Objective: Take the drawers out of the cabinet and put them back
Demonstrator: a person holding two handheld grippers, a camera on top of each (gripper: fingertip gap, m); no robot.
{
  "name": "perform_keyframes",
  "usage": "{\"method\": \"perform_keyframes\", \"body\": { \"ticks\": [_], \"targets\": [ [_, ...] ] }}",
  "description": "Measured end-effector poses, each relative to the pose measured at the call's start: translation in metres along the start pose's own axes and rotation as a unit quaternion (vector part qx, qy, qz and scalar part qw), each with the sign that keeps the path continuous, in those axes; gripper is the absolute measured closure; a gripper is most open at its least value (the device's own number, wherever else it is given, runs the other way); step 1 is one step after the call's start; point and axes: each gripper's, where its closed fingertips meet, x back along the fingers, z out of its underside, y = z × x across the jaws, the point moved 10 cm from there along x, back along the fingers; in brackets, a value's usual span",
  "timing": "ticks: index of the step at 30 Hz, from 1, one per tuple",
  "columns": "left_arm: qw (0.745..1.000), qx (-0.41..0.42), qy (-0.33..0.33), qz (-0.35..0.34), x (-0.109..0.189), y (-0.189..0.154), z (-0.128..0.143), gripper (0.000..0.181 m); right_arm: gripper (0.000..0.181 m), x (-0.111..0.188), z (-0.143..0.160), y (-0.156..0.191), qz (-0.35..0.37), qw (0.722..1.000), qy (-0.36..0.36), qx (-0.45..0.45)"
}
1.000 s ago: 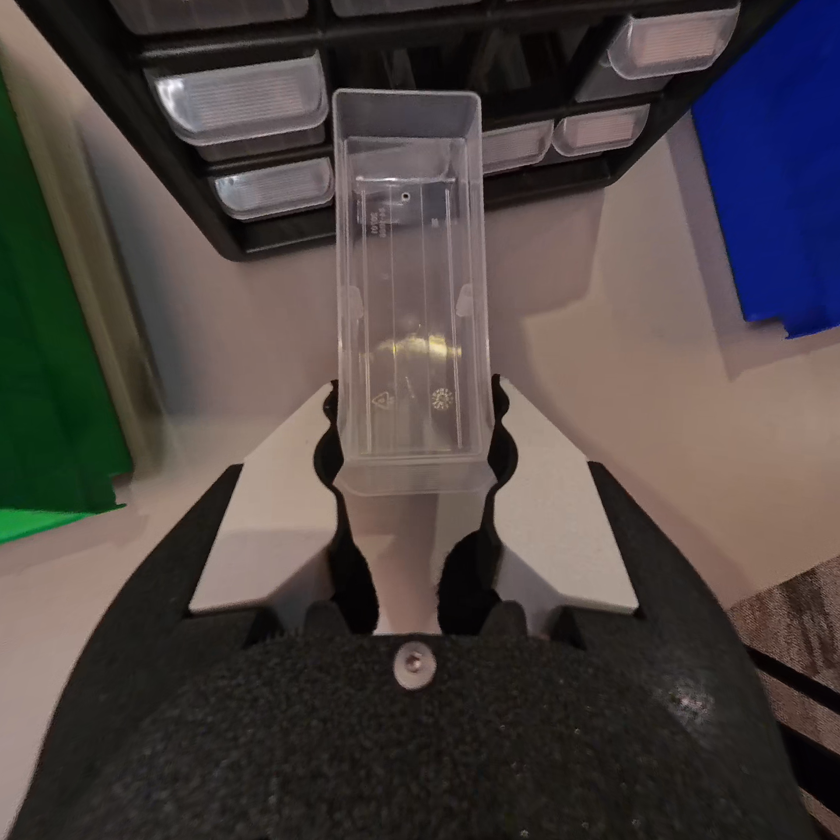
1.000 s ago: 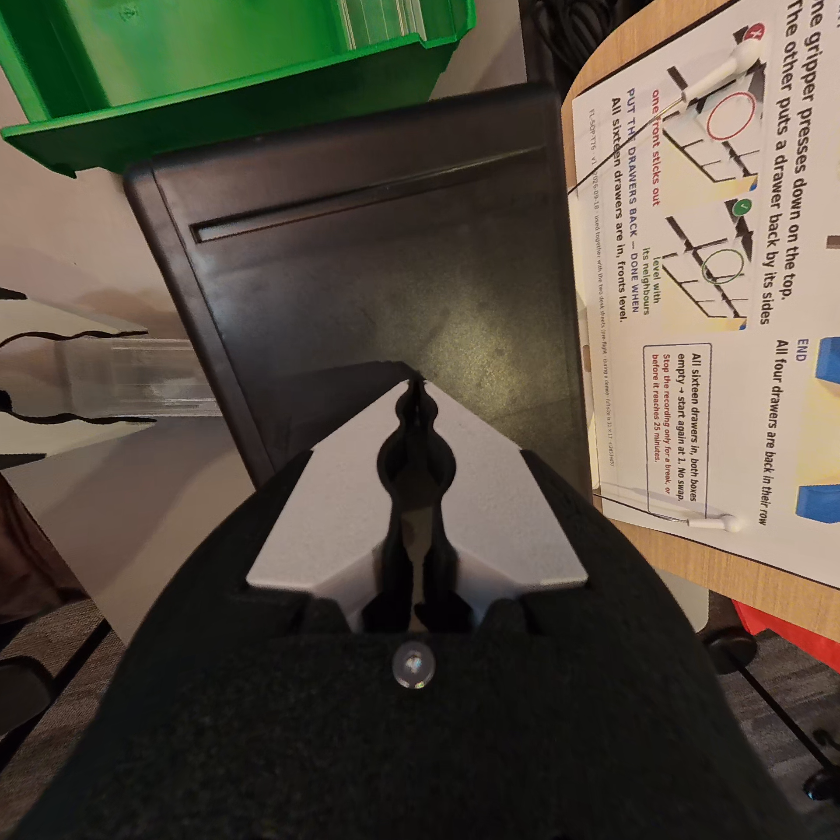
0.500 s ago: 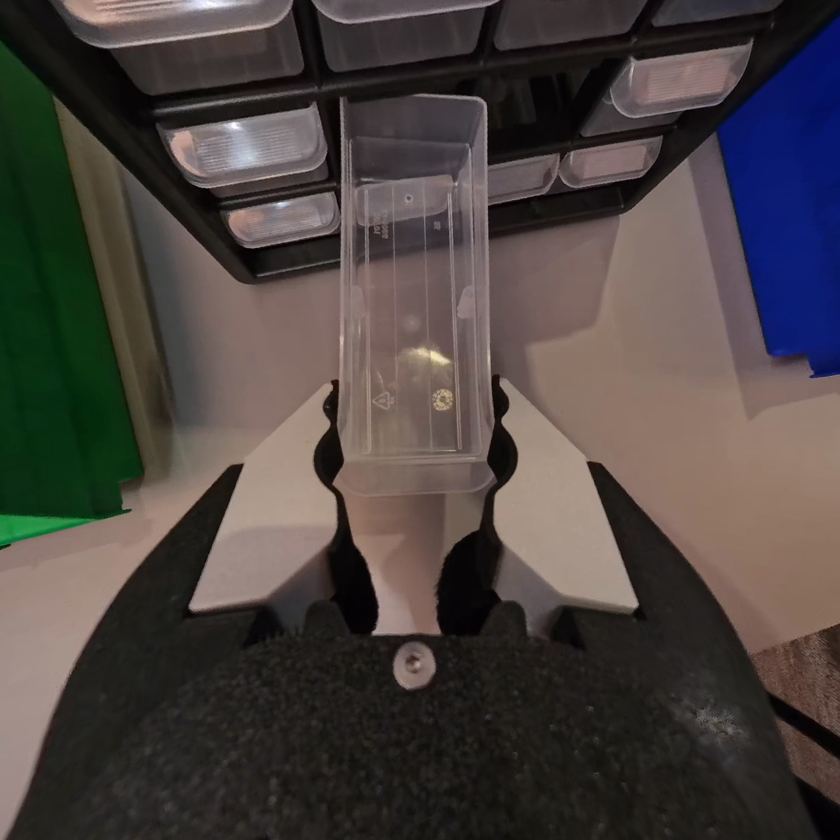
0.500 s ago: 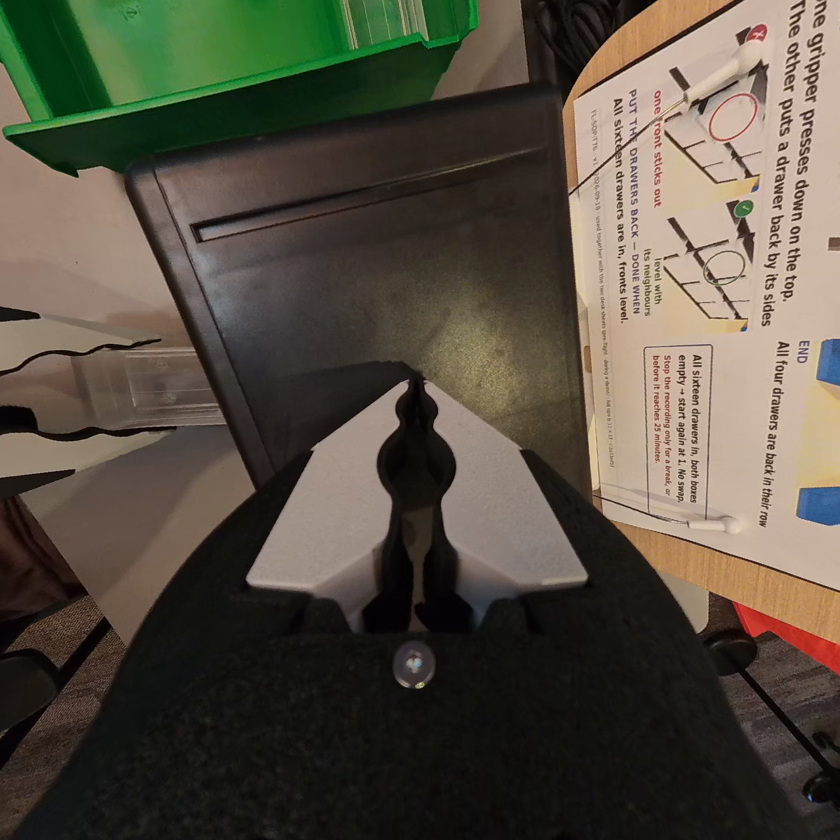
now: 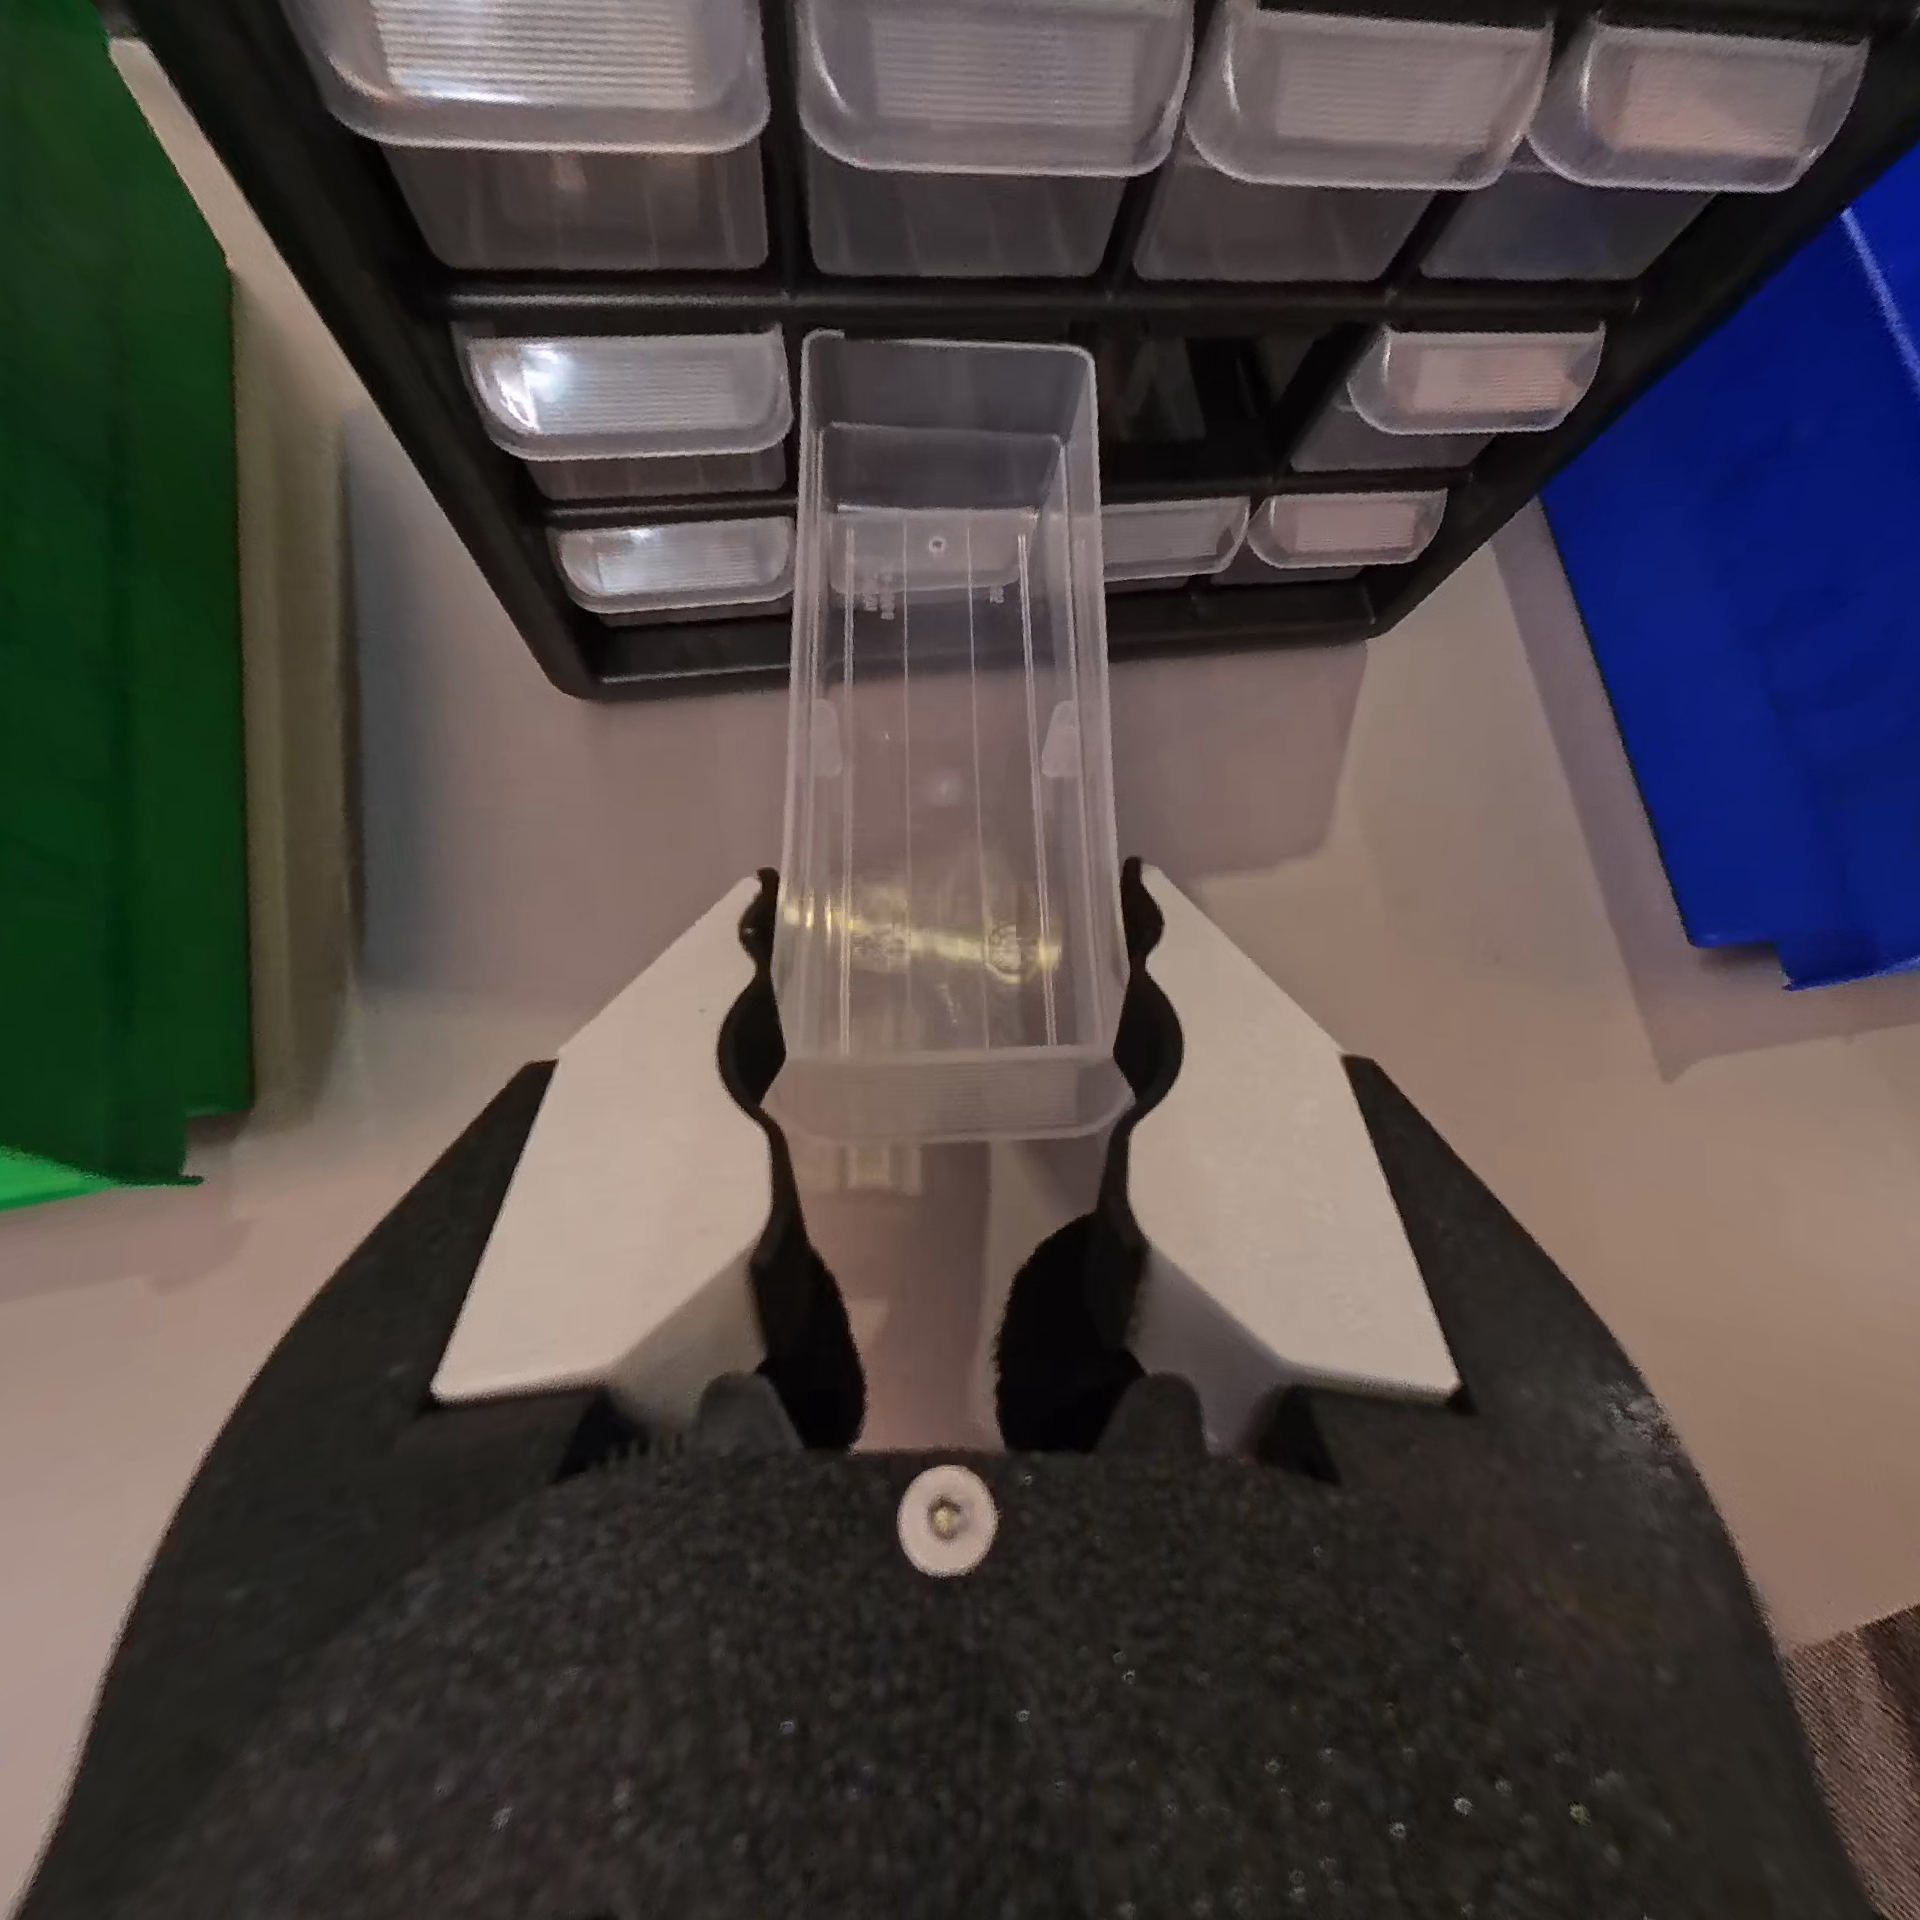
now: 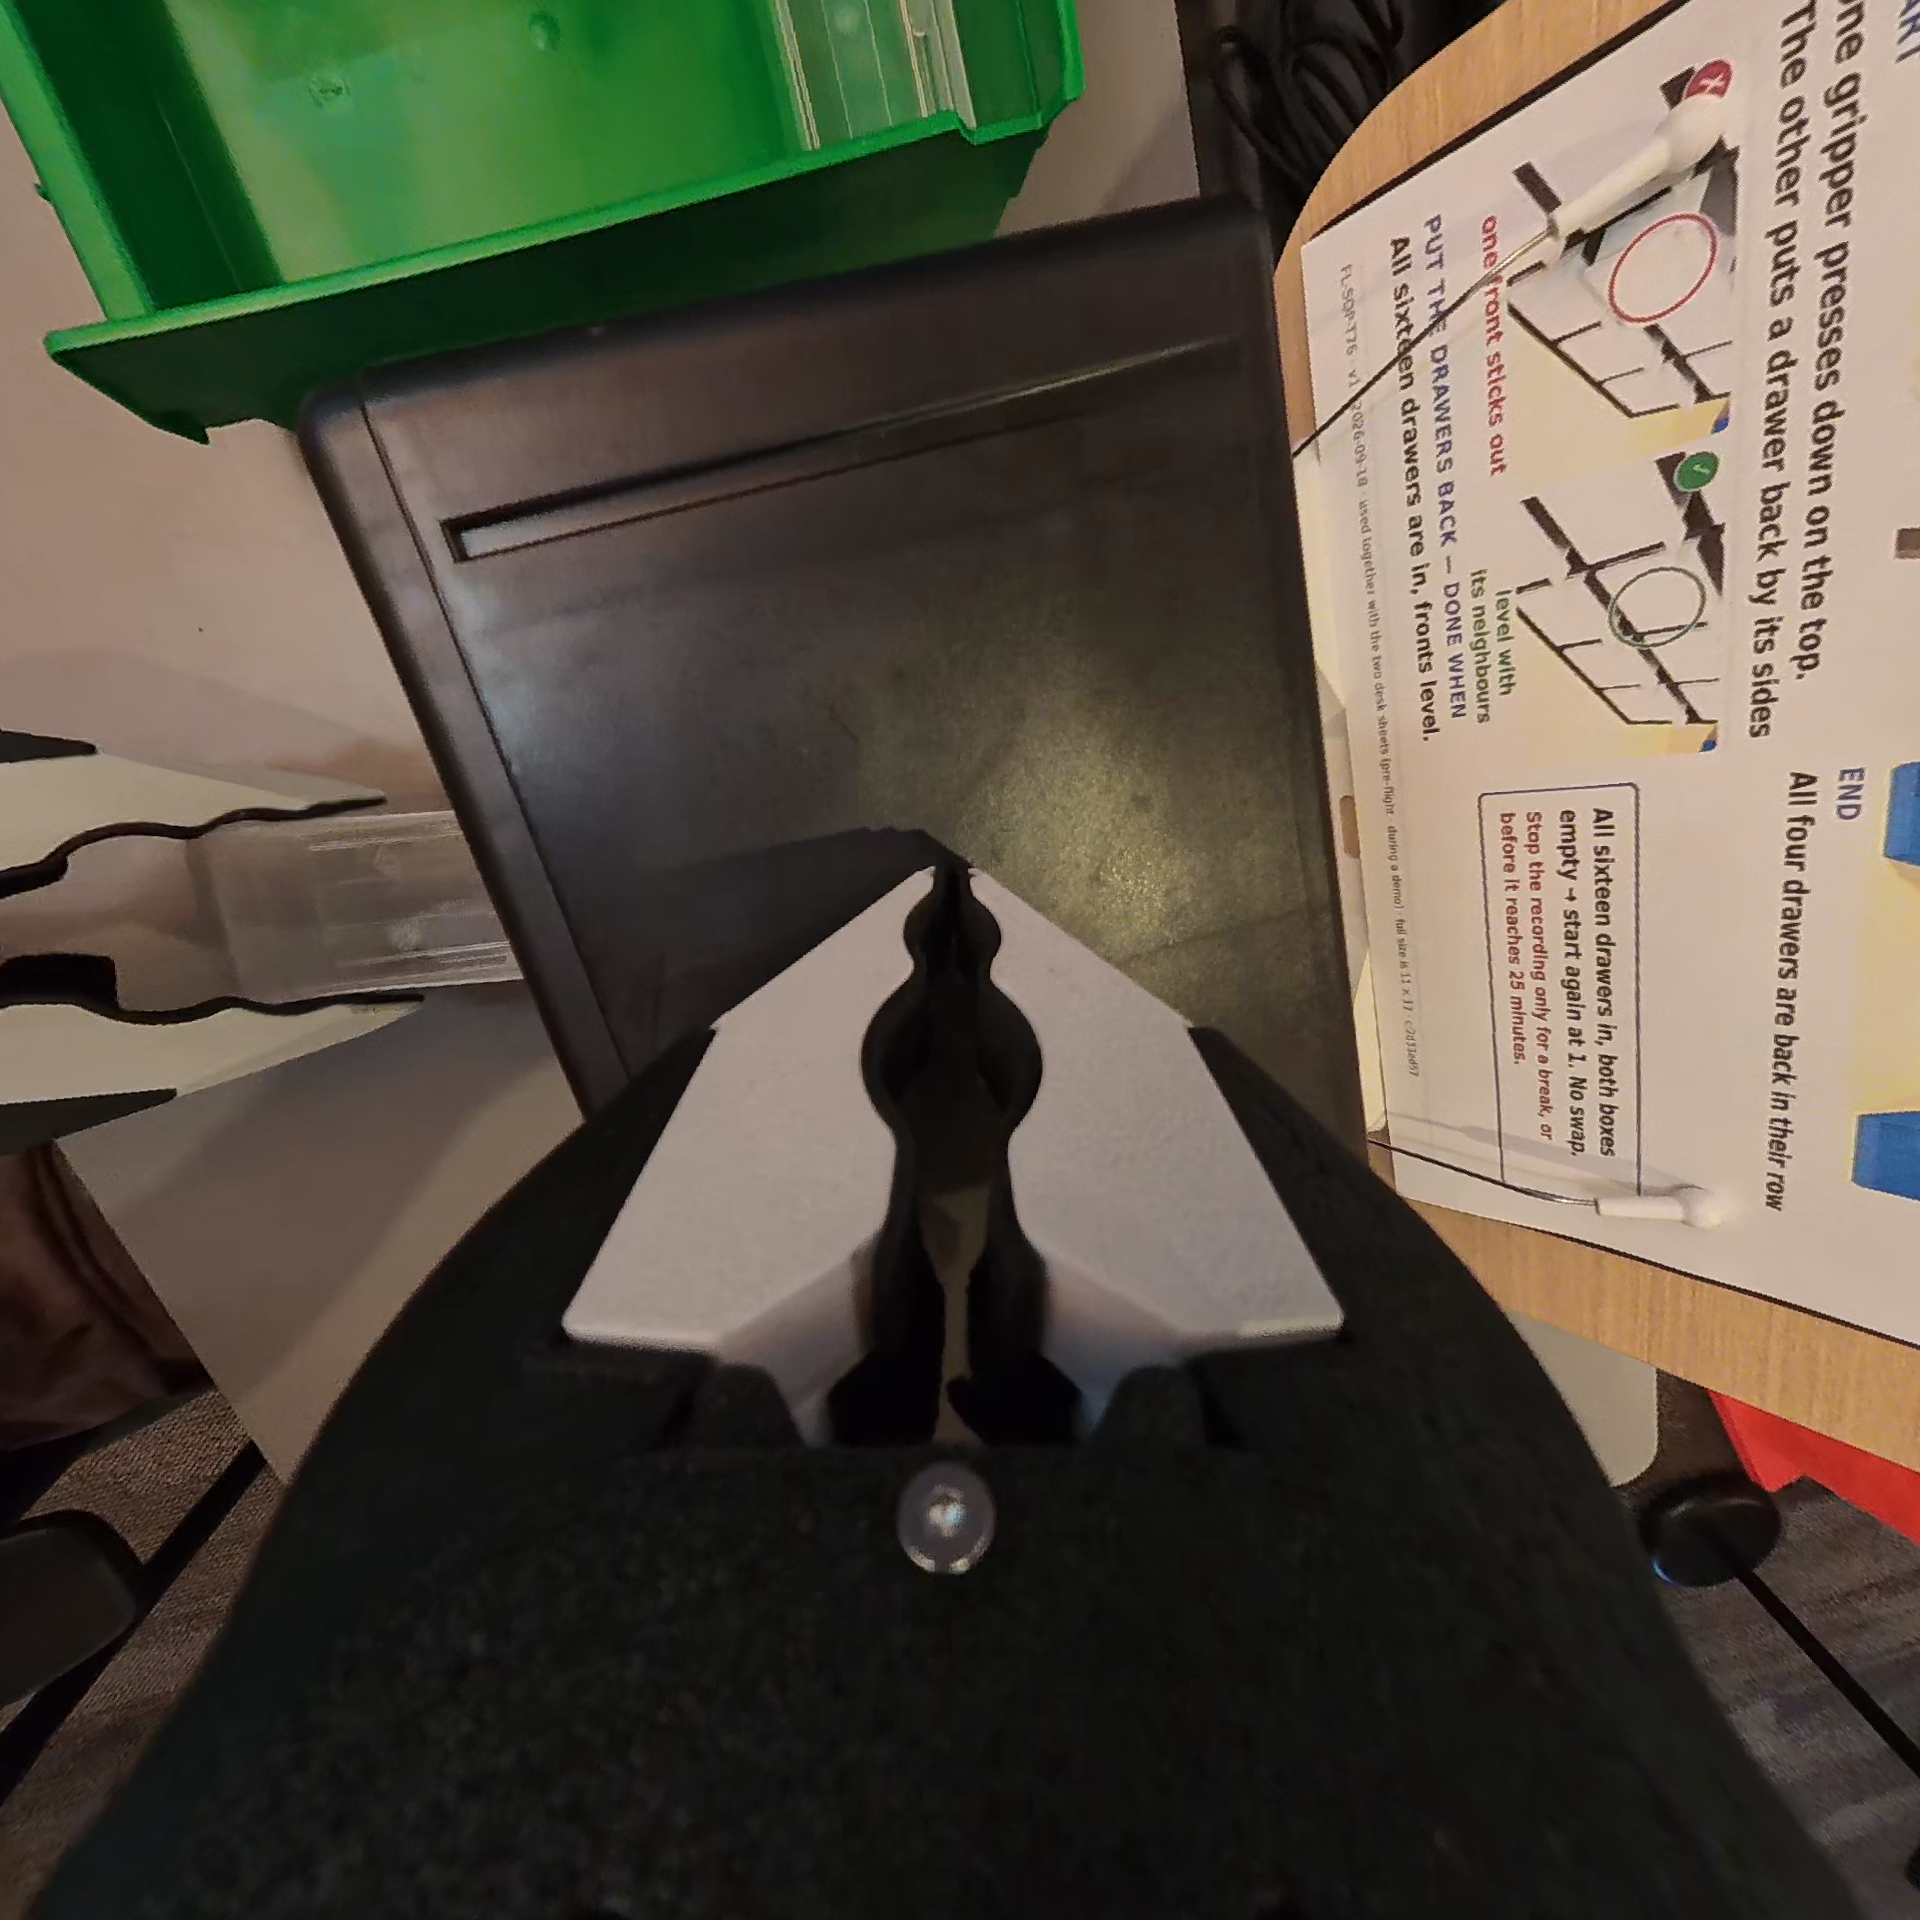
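My left gripper (image 5: 945, 935) is shut on a clear plastic drawer (image 5: 940, 748), gripping its near end by the sides. The drawer's far end meets an open slot in the third row of the black cabinet (image 5: 665, 665). Clear drawers (image 5: 634, 395) fill most other slots; one slot to the right is dark. In the right wrist view my right gripper (image 6: 951, 883) is shut and empty, resting on the black cabinet top (image 6: 831, 623). The left gripper (image 6: 208, 935) and the drawer (image 6: 353, 914) show at the left edge there.
A green bin (image 5: 104, 623) stands left of the cabinet and a blue bin (image 5: 1766, 623) right of it, on a pale table (image 5: 416, 935). In the right wrist view the green bin (image 6: 520, 156) is behind the cabinet and a printed sheet on a wooden board (image 6: 1558, 623) is at right.
My left gripper has carried the clear drawer forward and up towards the cabinet; its far end has come up to the third-row slot. The right gripper has stayed on the cabinet top.
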Motion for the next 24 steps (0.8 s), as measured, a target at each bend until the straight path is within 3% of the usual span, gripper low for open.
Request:
{"method": "perform_keyframes", "body": {
  "ticks": [14,24],
  "targets": [
    [0.999,-0.001,-0.032,-0.020,-0.001,-0.005,-0.002,0.118,0.181,0.000,-0.002,0.002,0.010,1.000,0.009,0.001],
    [0.997,0.010,-0.077,-0.030,-0.029,-0.007,-0.010,0.118,0.181,0.000,-0.004,0.002,0.011,1.000,0.019,0.003]
  ]
}}
